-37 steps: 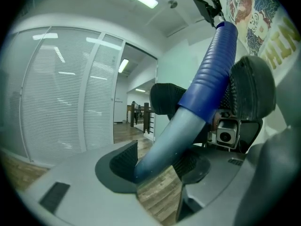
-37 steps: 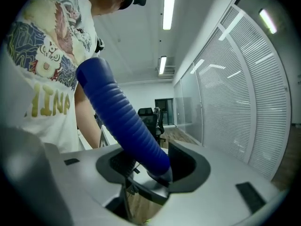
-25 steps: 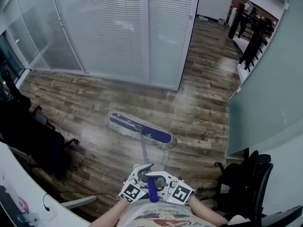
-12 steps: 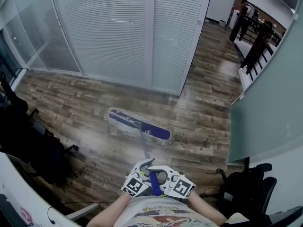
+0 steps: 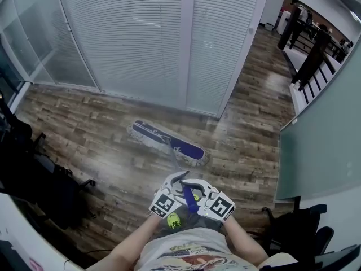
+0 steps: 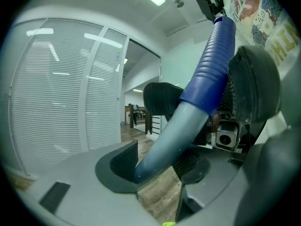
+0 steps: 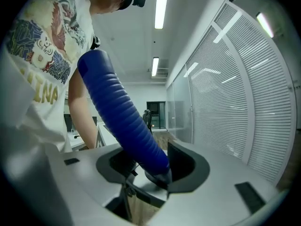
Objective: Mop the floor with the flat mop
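Note:
The flat mop head (image 5: 166,142), a blue pad with a pale fringe, lies slantwise on the wood floor (image 5: 101,129) ahead of me. Its thin grey pole (image 5: 176,161) runs back to a ribbed blue grip (image 5: 189,200) at my waist. My left gripper (image 5: 172,192) is shut on the pole just below the grip; in the left gripper view (image 6: 157,166) the grey pole (image 6: 174,135) crosses between the pads. My right gripper (image 5: 210,201) faces it and is shut on the blue grip (image 7: 123,122), which sits between its pads in the right gripper view (image 7: 150,166).
A glass partition with white blinds (image 5: 141,38) stands close behind the mop head. Black office chairs (image 5: 34,174) and a white desk edge (image 5: 11,230) crowd the left. A frosted wall (image 5: 327,134) and another chair (image 5: 293,230) are on the right. A corridor with a dark railing (image 5: 313,52) opens at upper right.
Both grippers and the mop have moved forward toward the blinds together. The mop head slid along the floor, and the chairs have dropped back in view. The grips are unchanged.

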